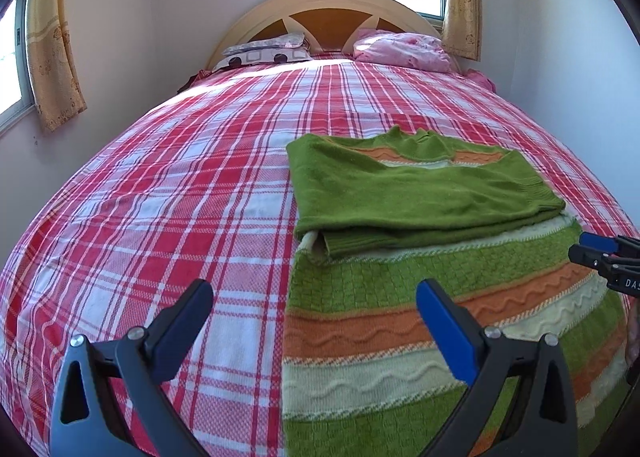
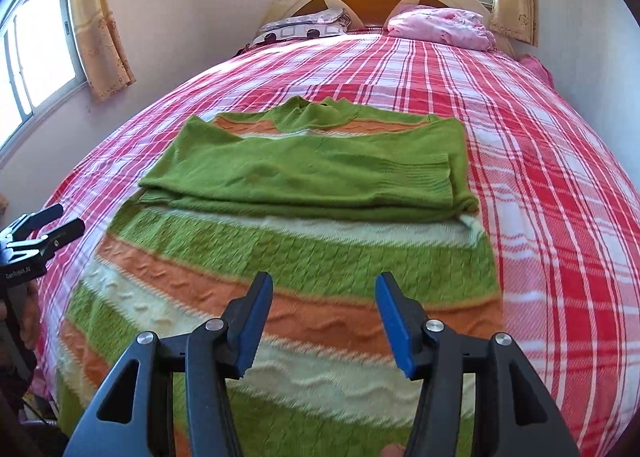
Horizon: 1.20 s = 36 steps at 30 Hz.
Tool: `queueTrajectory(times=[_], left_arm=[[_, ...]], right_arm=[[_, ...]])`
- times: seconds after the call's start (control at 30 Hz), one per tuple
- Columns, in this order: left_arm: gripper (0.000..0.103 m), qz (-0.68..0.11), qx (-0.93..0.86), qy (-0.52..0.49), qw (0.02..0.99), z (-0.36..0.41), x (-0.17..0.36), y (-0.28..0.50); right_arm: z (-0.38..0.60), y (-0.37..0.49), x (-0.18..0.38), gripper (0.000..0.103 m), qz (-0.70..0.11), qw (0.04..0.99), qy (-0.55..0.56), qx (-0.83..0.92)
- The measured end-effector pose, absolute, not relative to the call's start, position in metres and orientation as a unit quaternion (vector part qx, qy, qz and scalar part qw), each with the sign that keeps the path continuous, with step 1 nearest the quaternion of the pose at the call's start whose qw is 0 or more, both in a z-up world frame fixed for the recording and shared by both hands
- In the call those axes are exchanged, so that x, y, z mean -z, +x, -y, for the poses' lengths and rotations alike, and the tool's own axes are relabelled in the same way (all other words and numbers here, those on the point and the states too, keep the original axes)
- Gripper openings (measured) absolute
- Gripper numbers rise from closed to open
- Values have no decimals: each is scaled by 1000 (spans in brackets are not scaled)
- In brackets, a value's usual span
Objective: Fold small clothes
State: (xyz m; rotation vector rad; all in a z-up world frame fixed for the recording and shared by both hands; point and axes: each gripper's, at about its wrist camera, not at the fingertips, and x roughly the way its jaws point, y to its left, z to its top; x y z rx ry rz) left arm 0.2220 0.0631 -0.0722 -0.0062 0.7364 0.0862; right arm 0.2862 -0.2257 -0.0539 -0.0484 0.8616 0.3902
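A green, orange and cream striped knit sweater (image 1: 400, 297) (image 2: 280, 269) lies flat on the red plaid bed (image 1: 160, 197) (image 2: 560, 197), with both green sleeves (image 1: 416, 193) (image 2: 312, 173) folded across its chest. My left gripper (image 1: 316, 305) is open and empty, hovering over the sweater's lower left edge. My right gripper (image 2: 324, 297) is open and empty above the sweater's lower body. The right gripper also shows in the left wrist view (image 1: 592, 249), and the left gripper in the right wrist view (image 2: 60, 223).
Two pillows (image 1: 268, 51) (image 1: 404, 49) lie at the wooden headboard (image 1: 332, 17). Walls stand close on both sides of the bed. Curtained windows (image 1: 52, 57) are on the left and behind the headboard.
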Motion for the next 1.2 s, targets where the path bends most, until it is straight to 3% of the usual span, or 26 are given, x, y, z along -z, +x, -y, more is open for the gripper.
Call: queueTrajectory(times=[0.77,0.87,1.2], left_arm=[[103,-392,-1,36,919,-43,88,131],[103,-399,2,33,916,-45,91,119],[100,-450,17,-12,893,-48,109,90]], right_arm=[[238,176,56,56,-434,875,-60,-205],[243,163,58,64,-440,872,-66,-203],[261,133,64,64,-450,871,-63,-185]])
